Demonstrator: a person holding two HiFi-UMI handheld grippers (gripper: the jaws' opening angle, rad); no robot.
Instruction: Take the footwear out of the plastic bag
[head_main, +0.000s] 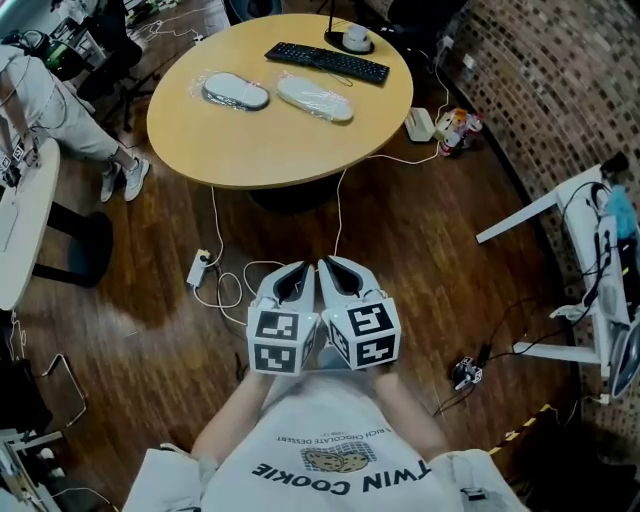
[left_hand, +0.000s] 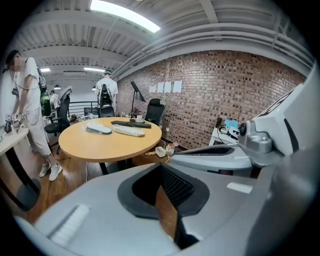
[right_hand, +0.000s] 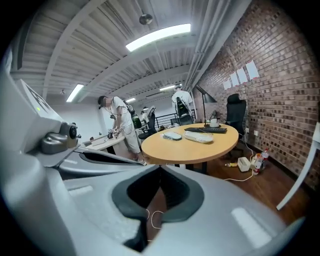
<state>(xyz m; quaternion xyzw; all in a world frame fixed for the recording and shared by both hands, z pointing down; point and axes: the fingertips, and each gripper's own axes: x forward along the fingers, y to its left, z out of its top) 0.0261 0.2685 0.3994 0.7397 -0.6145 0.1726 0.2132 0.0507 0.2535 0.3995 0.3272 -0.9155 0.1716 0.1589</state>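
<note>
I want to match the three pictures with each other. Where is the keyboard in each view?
Head view: keyboard at top centre, on the far edge of the table.
Left gripper view: keyboard left of centre, small, at the table's far side.
Right gripper view: keyboard right of centre, at the table's far side.
Shared landmark: the round table, seen in all three views.

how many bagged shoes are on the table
2: the left shoe on the table, the right shoe just beside it, near the keyboard. None looks hidden.
</note>
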